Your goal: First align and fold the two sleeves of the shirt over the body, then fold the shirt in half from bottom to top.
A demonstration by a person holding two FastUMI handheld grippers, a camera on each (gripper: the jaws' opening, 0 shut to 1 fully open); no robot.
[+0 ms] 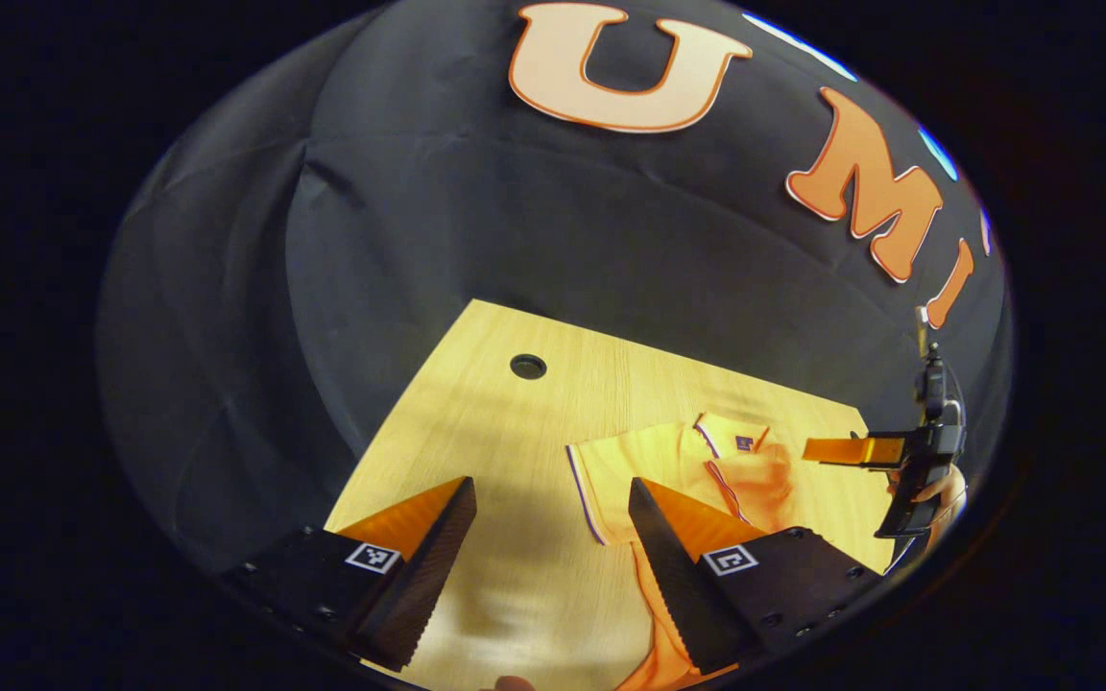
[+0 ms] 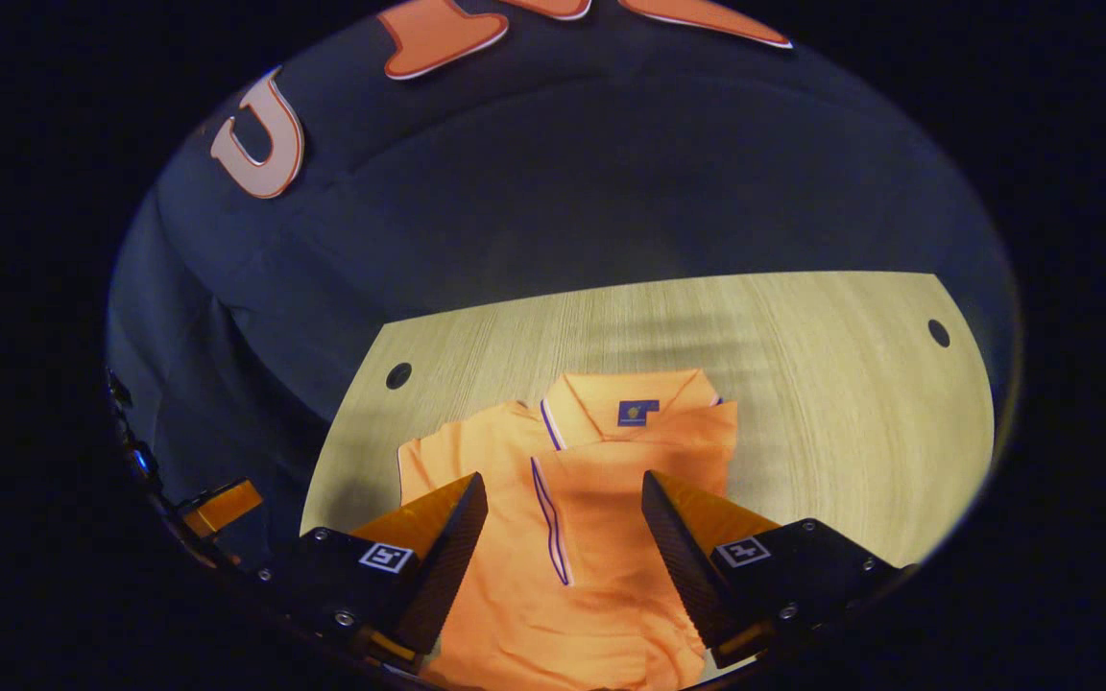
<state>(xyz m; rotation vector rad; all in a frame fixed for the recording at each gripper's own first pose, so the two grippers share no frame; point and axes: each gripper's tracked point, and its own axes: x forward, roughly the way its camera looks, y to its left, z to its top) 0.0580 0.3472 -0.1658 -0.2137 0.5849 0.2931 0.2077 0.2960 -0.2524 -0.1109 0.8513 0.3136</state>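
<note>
In the left gripper view, the left gripper [image 1: 551, 537] shows at the bottom of the frame with its two fingers spread wide and nothing between them, hanging above the wooden table [image 1: 476, 422]. A round cable hole [image 1: 528, 366] sits in the table toward the upper left of the tabletop. To the right of centre lies the orange polo shirt [image 1: 654, 461], its collar toward the top of the frame and one short sleeve with a dark-and-white edge stripe spread out flat to the left; part of the cloth runs down behind the right finger to the bottom edge. At the far right edge, the right gripper [image 1: 851, 450] is seen side-on with a hand [image 1: 942, 489] around its grip; whether its fingers are apart cannot be told from this angle. In the right gripper view, a small part of the other gripper shows at the lower left edge. The right gripper [image 2: 563, 537] is at the bottom centre, fingers wide apart and empty, raised over the shirt [image 2: 553, 576]. The shirt lies in the middle of the table [image 2: 831, 384], collar [image 2: 630, 398] at the top; its sleeve on the right side of the frame is folded over the body, while the sleeve on the left is spread out. Two cable holes mark the tabletop, one at the left [image 2: 398, 375] and one at the far right [image 2: 939, 333].
</note>
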